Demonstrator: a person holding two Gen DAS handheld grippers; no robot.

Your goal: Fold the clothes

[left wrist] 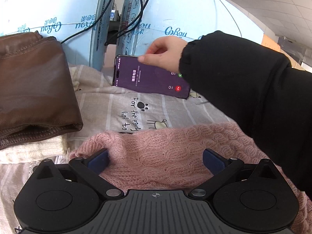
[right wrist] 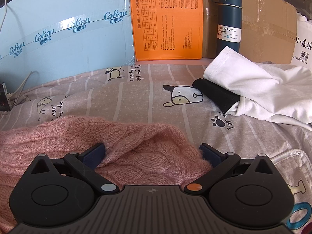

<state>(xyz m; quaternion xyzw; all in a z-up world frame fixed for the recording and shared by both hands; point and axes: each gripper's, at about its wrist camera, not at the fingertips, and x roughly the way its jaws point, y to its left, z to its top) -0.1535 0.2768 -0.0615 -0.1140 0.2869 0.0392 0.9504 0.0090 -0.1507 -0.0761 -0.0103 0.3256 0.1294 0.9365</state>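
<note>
A pink cable-knit sweater (left wrist: 165, 148) lies bunched on the striped cartoon-print bedsheet (left wrist: 159, 109). My left gripper (left wrist: 156, 156) is open, with the knit lying between its blue pads (left wrist: 99, 159) but not pinched. In the right wrist view, the same pink sweater (right wrist: 136, 146) fills the gap of my right gripper (right wrist: 152, 152), which is open too. A folded brown leather jacket (left wrist: 33, 89) rests on a cream knit (left wrist: 35, 150) at the left. A white garment (right wrist: 259, 89) lies crumpled over a black one (right wrist: 216, 95) at the right.
A hand (left wrist: 165, 52) in a black sleeve (left wrist: 253, 97) reaches over the sweater to a phone (left wrist: 150, 78) with a lit call screen. Light blue cartons (right wrist: 58, 29), an orange box (right wrist: 167, 19) and a blue vacuum bottle (right wrist: 229, 19) line the back. Cables (left wrist: 126, 19) hang behind.
</note>
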